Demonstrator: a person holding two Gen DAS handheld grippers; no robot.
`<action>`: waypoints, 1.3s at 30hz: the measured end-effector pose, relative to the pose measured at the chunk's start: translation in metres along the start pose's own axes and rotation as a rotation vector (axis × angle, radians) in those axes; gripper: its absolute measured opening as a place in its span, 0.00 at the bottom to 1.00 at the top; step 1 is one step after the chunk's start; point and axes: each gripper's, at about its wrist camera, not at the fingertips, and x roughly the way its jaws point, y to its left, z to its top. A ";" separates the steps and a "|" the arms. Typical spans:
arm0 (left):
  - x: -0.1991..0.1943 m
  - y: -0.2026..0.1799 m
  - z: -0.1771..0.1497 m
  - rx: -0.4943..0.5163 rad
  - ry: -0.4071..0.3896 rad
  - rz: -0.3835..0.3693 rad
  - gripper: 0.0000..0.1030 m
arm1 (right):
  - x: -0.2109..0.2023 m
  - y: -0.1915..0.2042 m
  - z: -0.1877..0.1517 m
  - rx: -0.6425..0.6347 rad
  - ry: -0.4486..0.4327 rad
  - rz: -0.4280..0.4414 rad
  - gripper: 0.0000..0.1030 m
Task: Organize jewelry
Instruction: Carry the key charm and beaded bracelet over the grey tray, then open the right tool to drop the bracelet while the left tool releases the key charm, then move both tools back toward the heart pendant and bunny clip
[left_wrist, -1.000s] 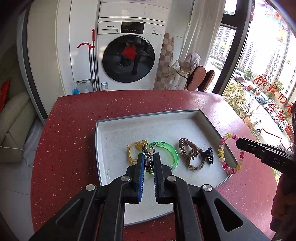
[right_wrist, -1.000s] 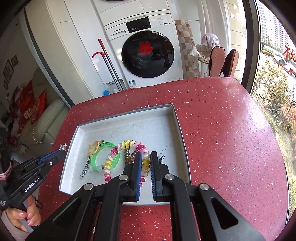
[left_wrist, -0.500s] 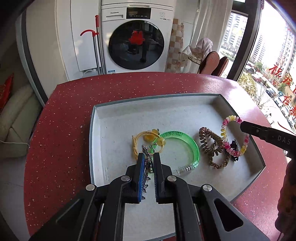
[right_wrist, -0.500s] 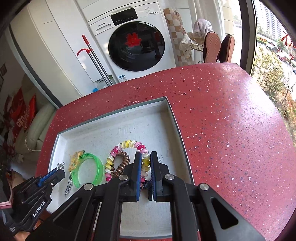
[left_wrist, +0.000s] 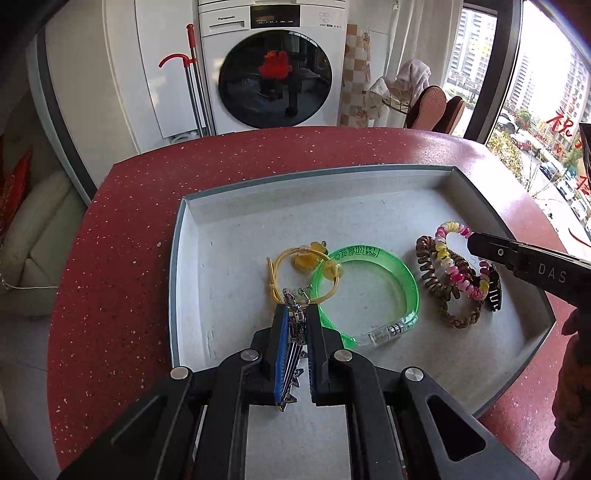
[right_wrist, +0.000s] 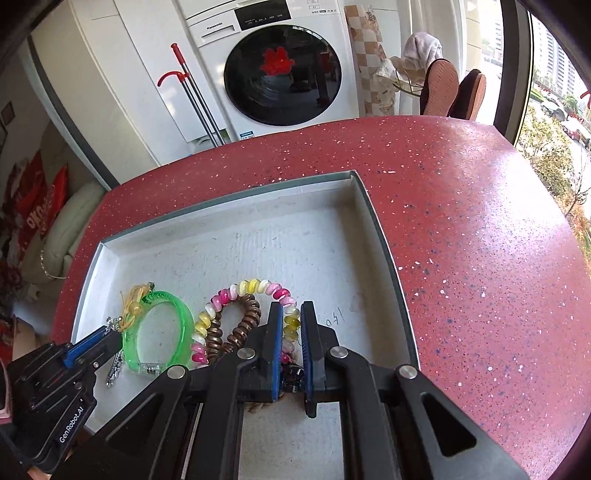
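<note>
Grey tray (left_wrist: 192, 221) on the desk (left_wrist: 122, 229): our left gripper (left_wrist: 295, 314) pinches a metal pendant (left_wrist: 293, 325) near the front edge, our right gripper (right_wrist: 288, 317) clamps the bead bracelet (right_wrist: 251, 286) by the right edge; we judge each should be lowered flat, apart, before letting go.

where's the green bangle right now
The green bangle lies flat in the grey tray, between the yellow cord bracelet on its left and the brown spiral hair tie on its right.
</note>
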 end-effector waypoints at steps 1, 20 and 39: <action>0.000 -0.001 0.000 0.006 -0.001 0.005 0.26 | 0.001 0.000 0.000 -0.002 0.004 -0.003 0.11; -0.005 -0.010 -0.003 0.034 -0.002 0.045 0.27 | -0.055 0.009 -0.015 0.003 -0.084 0.113 0.79; -0.027 -0.011 -0.002 0.017 -0.118 0.056 1.00 | -0.089 0.005 -0.066 0.031 -0.072 0.157 0.81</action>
